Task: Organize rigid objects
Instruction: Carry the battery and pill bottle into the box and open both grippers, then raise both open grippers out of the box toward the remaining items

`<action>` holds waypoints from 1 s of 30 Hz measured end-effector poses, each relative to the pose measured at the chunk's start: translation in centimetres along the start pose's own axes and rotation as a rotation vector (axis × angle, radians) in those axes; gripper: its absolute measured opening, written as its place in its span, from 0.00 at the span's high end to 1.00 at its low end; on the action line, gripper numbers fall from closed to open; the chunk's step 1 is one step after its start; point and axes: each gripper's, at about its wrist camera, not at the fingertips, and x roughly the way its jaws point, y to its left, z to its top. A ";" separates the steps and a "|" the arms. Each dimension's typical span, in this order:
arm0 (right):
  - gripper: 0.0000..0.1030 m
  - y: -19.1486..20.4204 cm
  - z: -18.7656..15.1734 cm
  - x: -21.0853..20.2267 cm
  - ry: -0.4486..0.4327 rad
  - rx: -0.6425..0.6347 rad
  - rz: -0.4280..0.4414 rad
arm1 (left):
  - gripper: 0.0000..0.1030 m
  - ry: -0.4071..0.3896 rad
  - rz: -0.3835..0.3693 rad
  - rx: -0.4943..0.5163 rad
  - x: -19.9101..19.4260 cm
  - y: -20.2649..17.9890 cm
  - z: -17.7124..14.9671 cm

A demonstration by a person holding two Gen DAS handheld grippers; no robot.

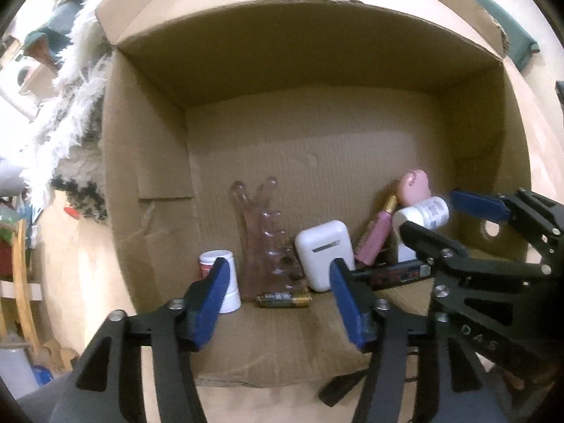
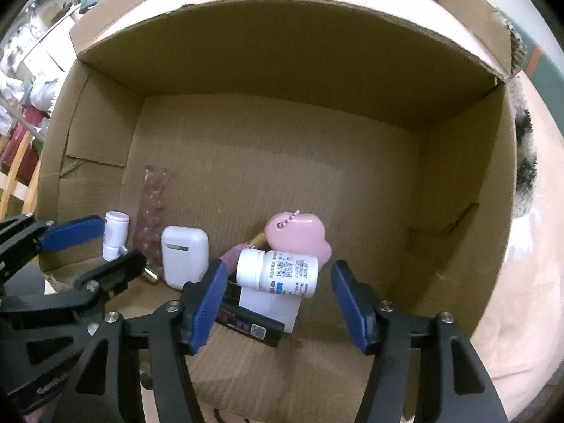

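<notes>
A cardboard box (image 1: 317, 162) lies open toward me with a row of items at its front. From left: a small white bottle (image 1: 225, 282), a clear pink comb-like piece (image 1: 262, 232), a battery (image 1: 283, 299), a white earbud case (image 1: 326, 252), a pink tube (image 1: 375, 238), a pink charm (image 2: 299, 234). A white pill bottle (image 2: 278, 273) lies on a white block (image 2: 269, 306) beside a black bar (image 2: 252, 326). My left gripper (image 1: 278, 303) is open and empty before the row. My right gripper (image 2: 278, 303) is open around the pill bottle, not touching it.
The box's walls (image 2: 458, 183) and top flap (image 2: 282, 53) enclose the items. A shaggy white and black rug (image 1: 74, 134) lies left of the box. Wooden furniture (image 1: 21, 282) and clutter stand at the far left.
</notes>
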 end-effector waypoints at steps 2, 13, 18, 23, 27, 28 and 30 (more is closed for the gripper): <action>0.37 0.1 0.0 -0.1 -0.001 0.003 -0.001 | 0.42 0.002 -0.006 -0.007 0.1 0.0 0.1; 0.37 -0.5 -0.1 -0.9 -0.011 0.009 0.011 | 0.41 -0.005 0.000 -0.006 -0.6 0.4 0.2; 0.37 -0.8 0.0 -2.4 -0.043 -0.001 -0.034 | 0.41 -0.039 -0.031 -0.025 -1.9 1.0 0.1; 0.37 -0.8 -0.2 -3.9 -0.070 0.011 -0.035 | 0.41 -0.080 -0.042 -0.016 -3.5 1.0 -0.2; 0.37 -0.7 -0.4 -5.4 -0.097 0.017 -0.044 | 0.41 -0.102 -0.072 -0.023 -4.8 1.7 -0.5; 0.37 -0.7 -0.6 -5.8 -0.104 0.016 -0.045 | 0.41 -0.109 -0.076 -0.019 -5.1 1.7 -0.6; 0.37 -0.9 -1.0 -6.5 -0.108 0.019 -0.046 | 0.41 -0.122 -0.082 -0.012 -5.7 1.7 -0.8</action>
